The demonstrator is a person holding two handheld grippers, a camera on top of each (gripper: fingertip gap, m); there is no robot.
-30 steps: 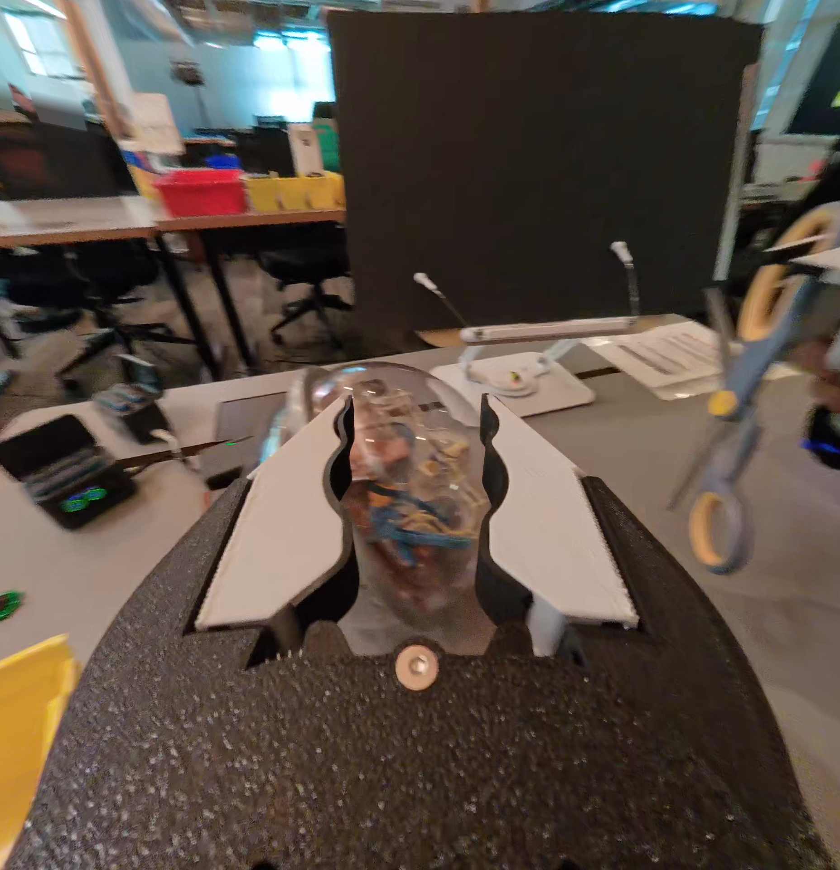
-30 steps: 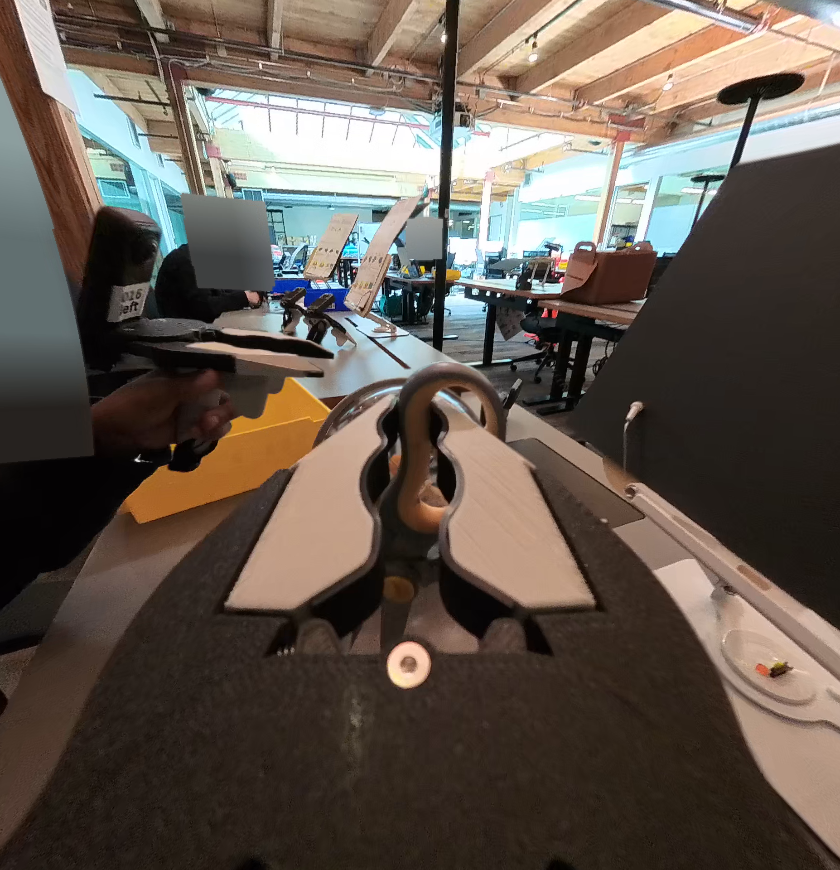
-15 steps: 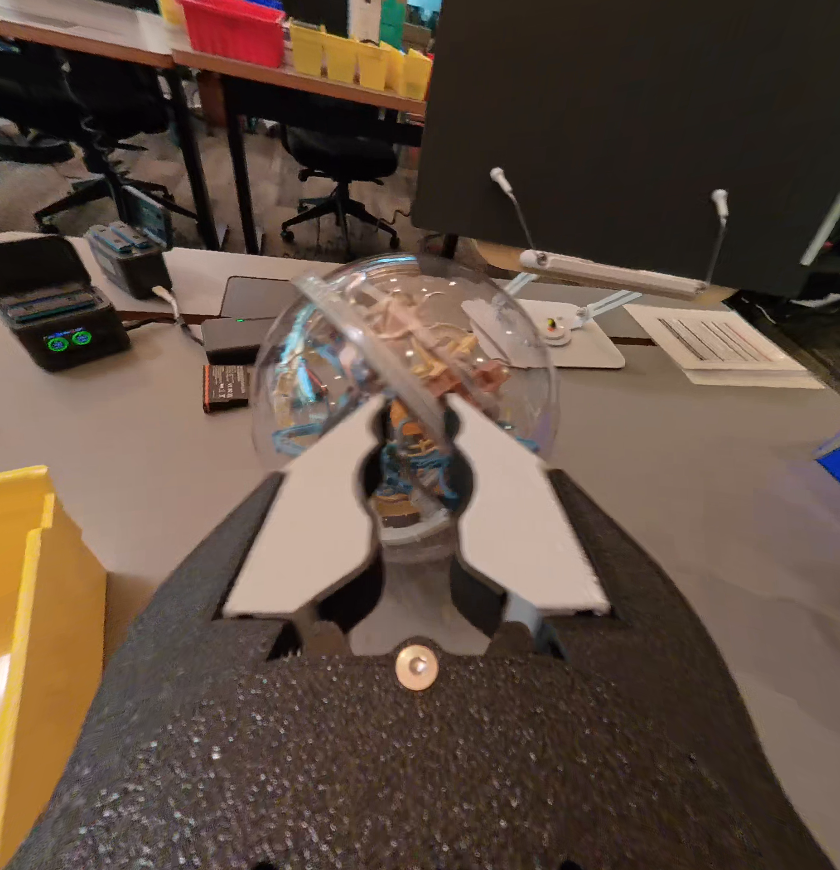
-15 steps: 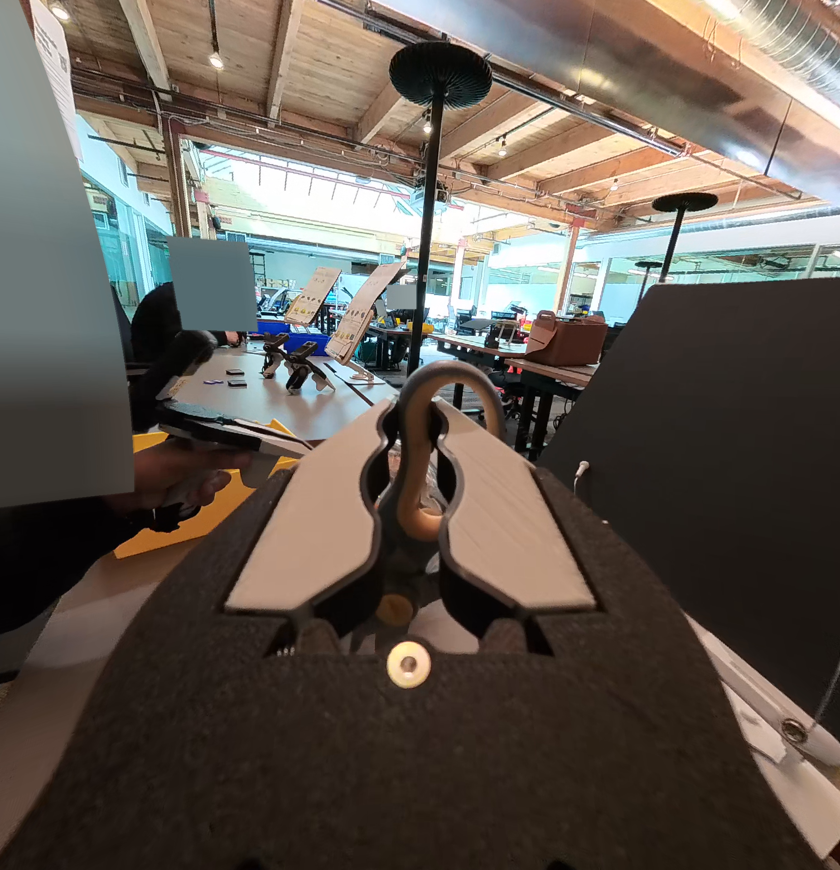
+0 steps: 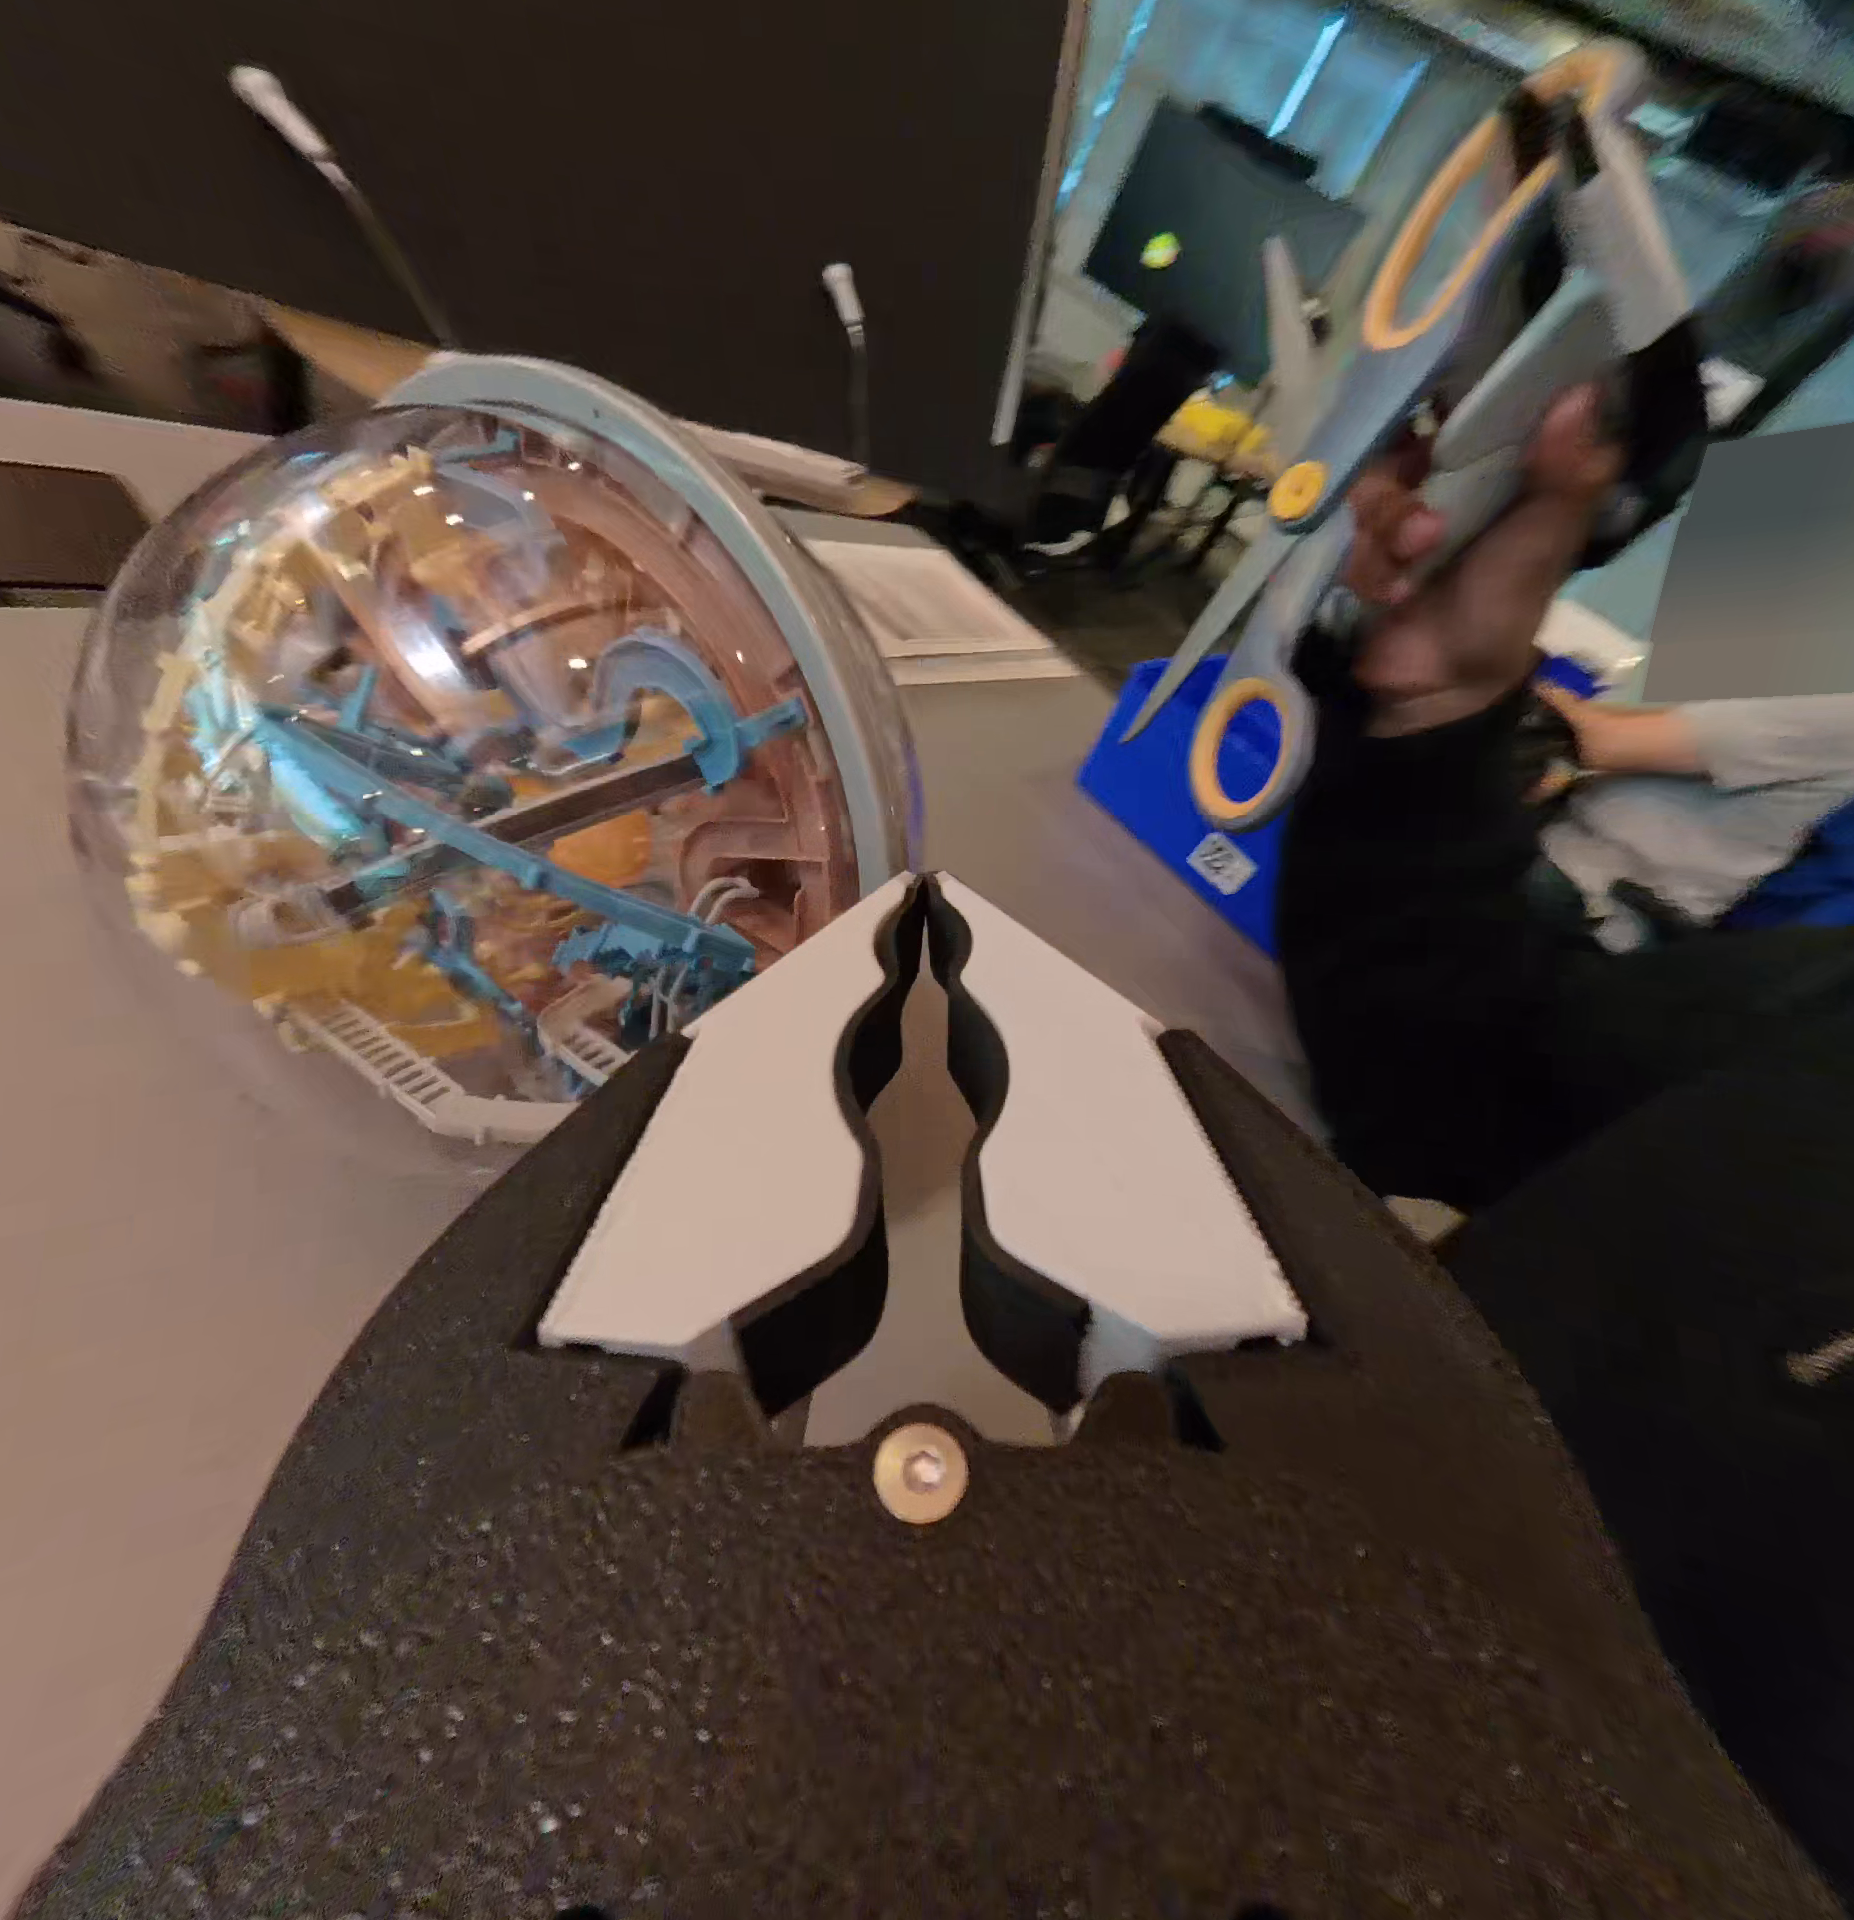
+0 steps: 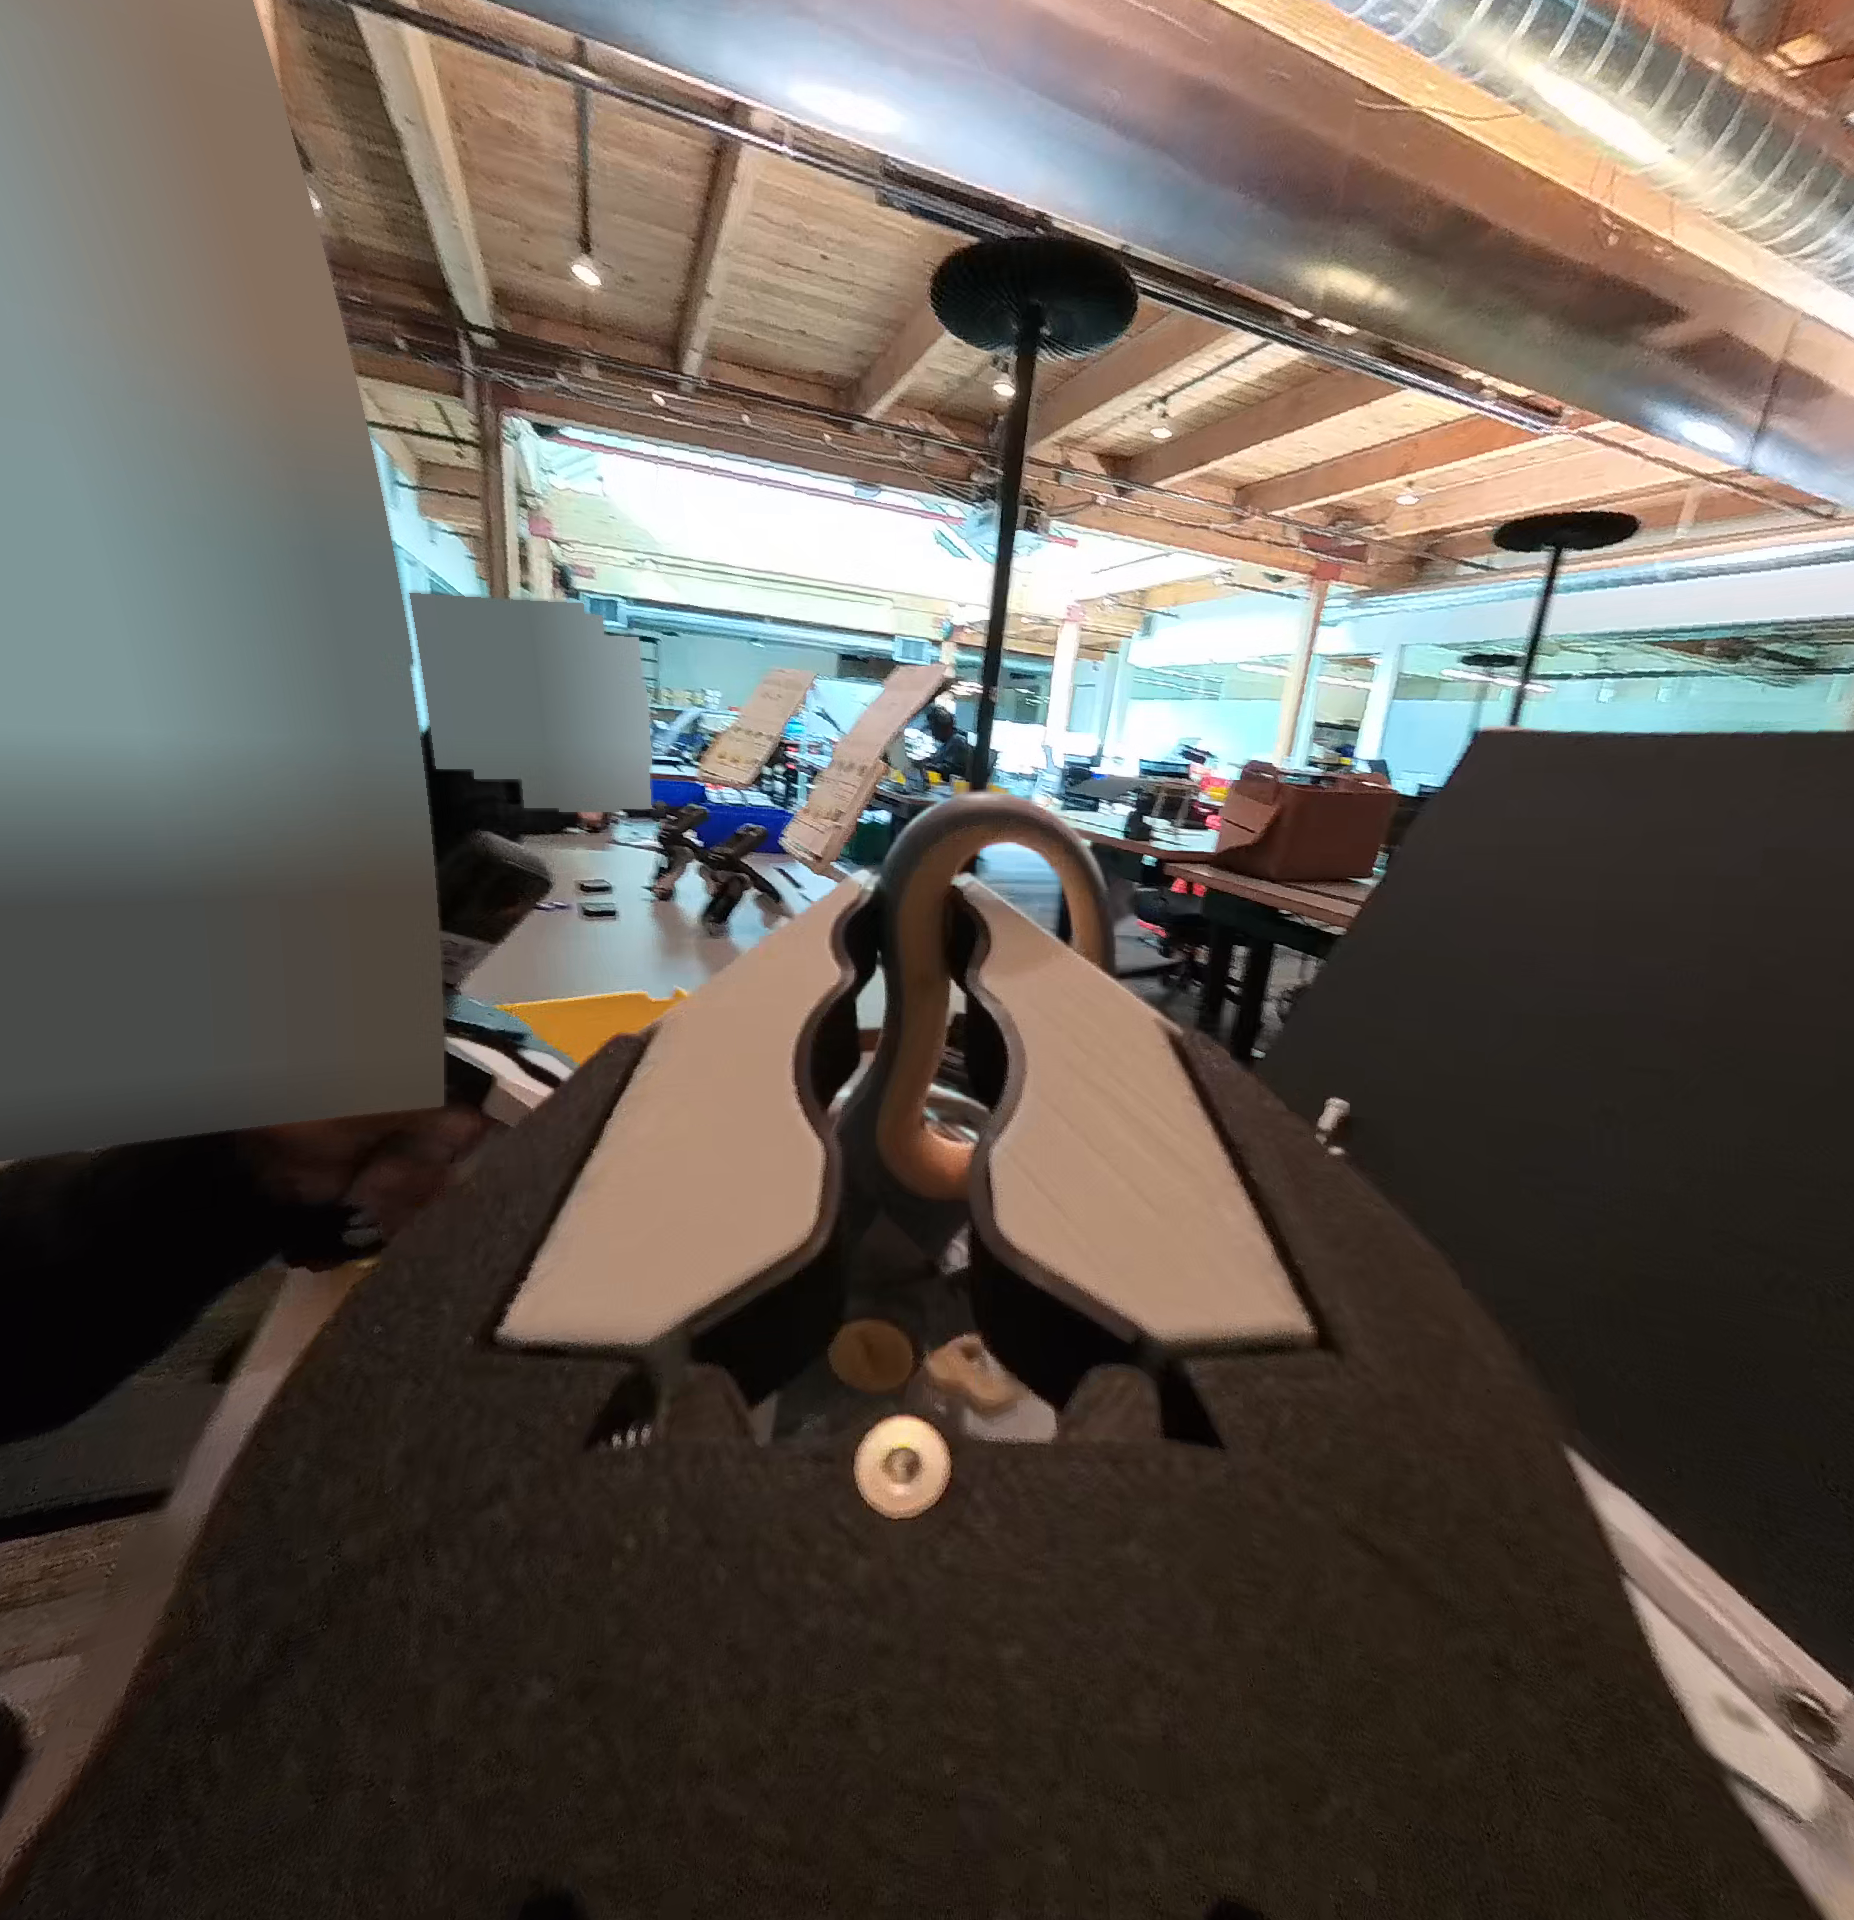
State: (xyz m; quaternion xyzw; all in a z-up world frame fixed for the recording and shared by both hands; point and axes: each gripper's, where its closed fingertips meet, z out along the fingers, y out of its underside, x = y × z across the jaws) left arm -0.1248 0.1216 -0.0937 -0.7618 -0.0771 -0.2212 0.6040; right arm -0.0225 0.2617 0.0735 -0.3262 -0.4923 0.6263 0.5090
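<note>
left gripper [image 5: 925, 883]: your jaws pinched together, empty, just right of the maze ball [image 5: 466, 748]
right gripper [image 6: 918, 894]: you clamp the scissors [image 5: 1349, 436] handle, blades pointing down-left

The scissors [image 5: 1307, 488] are blurred in the left wrist view, and in the right wrist view their blades are hidden behind the right tongs [image 6: 928, 904].

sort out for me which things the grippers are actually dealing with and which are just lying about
In hand or nearest:
- scissors, handle loop clamped in the right gripper
- clear maze ball, resting on the table beside the shut, empty left gripper

Lying about:
- blue bin
- yellow bin
- black partition
- brown bag
</note>
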